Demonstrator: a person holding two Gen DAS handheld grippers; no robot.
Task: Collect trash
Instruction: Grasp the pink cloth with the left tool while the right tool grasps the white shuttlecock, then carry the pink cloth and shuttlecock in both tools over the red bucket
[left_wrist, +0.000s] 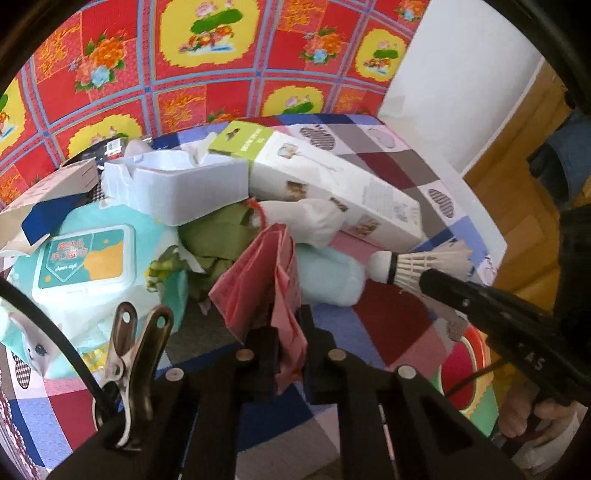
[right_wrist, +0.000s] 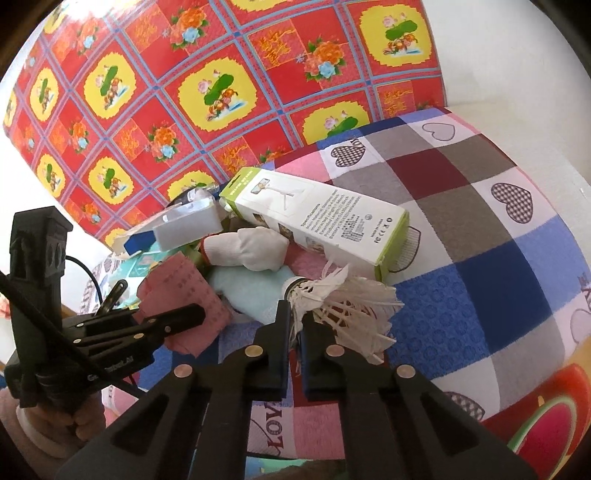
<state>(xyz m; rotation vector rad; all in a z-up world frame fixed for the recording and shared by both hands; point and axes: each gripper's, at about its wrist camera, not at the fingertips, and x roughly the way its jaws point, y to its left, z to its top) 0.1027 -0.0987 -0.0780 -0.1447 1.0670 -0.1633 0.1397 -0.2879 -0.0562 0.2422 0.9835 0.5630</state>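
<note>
1. The left gripper (left_wrist: 288, 354) is clamped on a folded pink paper (left_wrist: 258, 280), which rises from between its fingers, clear of the patchwork-covered table (left_wrist: 388, 317).
2. The right gripper (right_wrist: 295, 332) is closed narrowly on the feather skirt of a shuttlecock (right_wrist: 343, 306); the cork end points away toward the heap. The left wrist view shows the same shuttlecock (left_wrist: 413, 266) at the near right edge of the pile.
3. The remaining trash lies in a heap at the far left of the table: a long white-and-green carton (right_wrist: 317, 225), a white glove (right_wrist: 255, 247), a pale blue cloth (right_wrist: 251, 288), a wet-wipe pack (left_wrist: 85, 266) and an open white box (left_wrist: 184, 188).
4. No bin or bag shows in either view, so the drop-off place cannot be told.
5. Judgement: both items seem secured and ready for carrying. Feathers crush and slip easily, so the right grip should stay firm but not be tightened, and the lift should be straight up to avoid snagging the carton just beside it.
6. Keep the two grippers well apart in transit, so that the paper does not brush the shuttlecock.
</note>
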